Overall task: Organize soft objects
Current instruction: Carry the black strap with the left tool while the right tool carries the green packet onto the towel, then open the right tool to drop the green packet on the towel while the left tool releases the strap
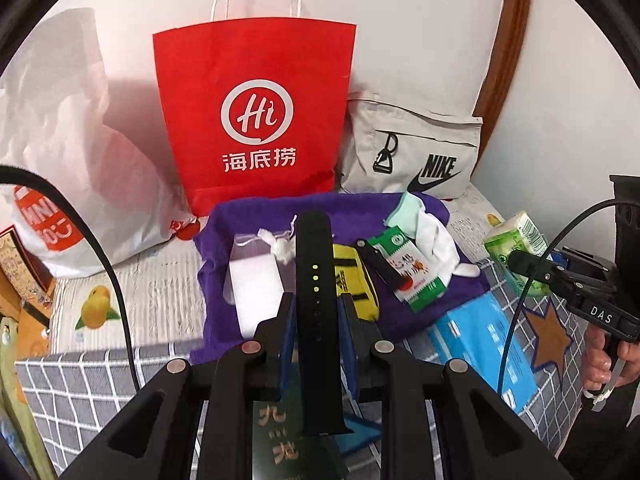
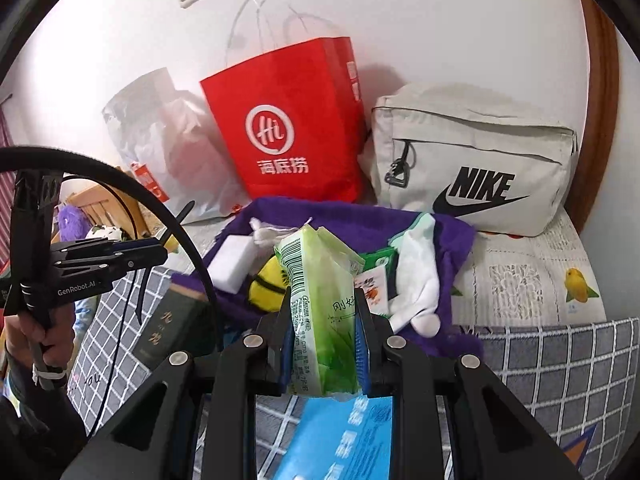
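My left gripper [image 1: 316, 312] is shut on a black watch strap [image 1: 315, 264] that stands upright between the fingers, above the purple cloth [image 1: 224, 224]. My right gripper [image 2: 322, 334] is shut on a green tissue pack [image 2: 316, 280], held above the bed; the pack also shows in the left wrist view [image 1: 516, 240]. On the purple cloth [image 2: 360, 224] lie a white block [image 1: 252, 280], a yellow pouch [image 1: 356, 280], a green-and-white packet [image 1: 404, 272], a white sock [image 1: 436, 240] and a small white drawstring bundle [image 1: 280, 248].
A red paper bag [image 1: 256, 112], a white plastic bag [image 1: 72, 152] and a grey Nike bag [image 1: 416, 152] stand against the wall. A blue packet [image 1: 484, 344] and a dark green book [image 2: 168, 320] lie on the checked blanket [image 2: 560, 360]. A wooden frame [image 1: 504, 40] is at right.
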Demonstrator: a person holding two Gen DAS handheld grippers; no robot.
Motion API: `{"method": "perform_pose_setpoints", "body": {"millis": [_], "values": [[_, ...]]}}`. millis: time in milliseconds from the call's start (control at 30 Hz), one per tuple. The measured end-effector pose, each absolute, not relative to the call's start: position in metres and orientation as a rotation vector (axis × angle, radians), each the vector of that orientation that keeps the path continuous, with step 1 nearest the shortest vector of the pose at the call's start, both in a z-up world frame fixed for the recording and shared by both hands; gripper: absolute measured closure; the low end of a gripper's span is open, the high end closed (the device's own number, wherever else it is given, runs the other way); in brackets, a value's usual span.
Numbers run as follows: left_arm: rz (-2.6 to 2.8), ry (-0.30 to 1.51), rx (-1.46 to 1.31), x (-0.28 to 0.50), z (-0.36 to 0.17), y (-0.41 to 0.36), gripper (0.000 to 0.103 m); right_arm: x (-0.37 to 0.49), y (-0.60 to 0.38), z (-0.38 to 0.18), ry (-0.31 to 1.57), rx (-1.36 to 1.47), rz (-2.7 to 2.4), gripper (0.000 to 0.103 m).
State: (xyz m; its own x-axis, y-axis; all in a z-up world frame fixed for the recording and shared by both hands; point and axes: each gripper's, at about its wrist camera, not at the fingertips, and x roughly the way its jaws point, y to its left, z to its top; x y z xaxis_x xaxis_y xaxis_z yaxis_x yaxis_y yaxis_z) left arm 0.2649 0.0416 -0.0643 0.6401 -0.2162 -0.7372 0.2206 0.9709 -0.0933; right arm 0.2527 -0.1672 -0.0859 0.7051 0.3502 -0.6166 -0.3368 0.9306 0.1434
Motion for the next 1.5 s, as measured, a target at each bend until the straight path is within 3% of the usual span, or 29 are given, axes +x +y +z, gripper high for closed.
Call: {"method": "perform_pose_setpoints", "body": {"millis": [833, 1500], "values": [[-0.258, 0.973, 0.030, 0.361, -0.113, 0.033, 0.083, 0.374, -0.190, -0.157, 0.901, 0.042, 0.341, 0.078], [-0.240, 1.095, 0.062, 0.392, -0.152, 0.015, 0.083, 0.383, -0.190, -0.175, 0.953, 0.022, 0.362, 0.071]]}}
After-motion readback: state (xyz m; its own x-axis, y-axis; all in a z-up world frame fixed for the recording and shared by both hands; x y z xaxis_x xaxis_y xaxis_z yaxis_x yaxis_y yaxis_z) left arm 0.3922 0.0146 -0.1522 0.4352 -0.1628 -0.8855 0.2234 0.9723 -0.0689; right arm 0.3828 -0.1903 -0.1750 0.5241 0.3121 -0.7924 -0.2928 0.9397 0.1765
